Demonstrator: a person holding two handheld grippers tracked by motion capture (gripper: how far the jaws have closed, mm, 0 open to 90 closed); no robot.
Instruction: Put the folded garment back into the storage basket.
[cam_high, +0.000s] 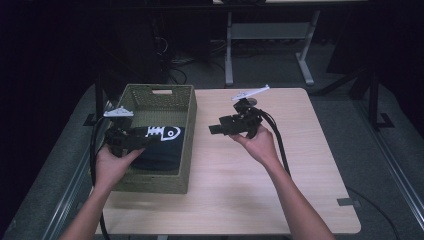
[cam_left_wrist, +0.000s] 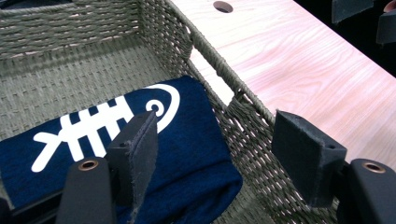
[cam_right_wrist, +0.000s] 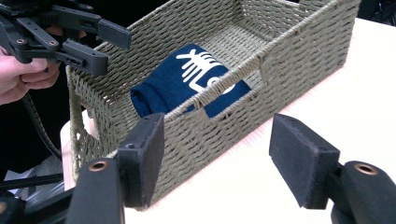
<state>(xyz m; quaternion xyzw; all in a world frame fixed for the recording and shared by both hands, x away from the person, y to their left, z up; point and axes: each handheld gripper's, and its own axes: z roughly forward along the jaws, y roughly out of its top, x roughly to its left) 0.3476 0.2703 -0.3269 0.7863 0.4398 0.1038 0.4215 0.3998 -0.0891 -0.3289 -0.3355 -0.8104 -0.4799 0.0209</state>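
Nearest the camera in the high view, a person's two forearms reach in over a light wooden table (cam_high: 300, 165), each hand holding a black two-jaw gripper. The left gripper (cam_high: 145, 141) hangs over the near-left part of a woven olive-green basket (cam_high: 186, 150) that sits on the table's left side. Its jaws stand well apart and empty; one pad is just above a folded navy towel with a white fish-skeleton print (cam_left_wrist: 187, 140), the other out over the basket's long wall.

The towel lies inside the basket, toward its near end, flat on the bottom.

Further in, the right gripper (cam_high: 214, 129) hovers above bare table just right of the basket, pointing at its side wall, with jaws also wide and holding nothing.

Likely risks: the left jaw that straddles the rim could catch the weave as the hand moves away and drag or tip the light basket. A low sweep could also snag the towel's nap and pull its fold open. The right gripper, so near the wall, could nudge the basket sideways.
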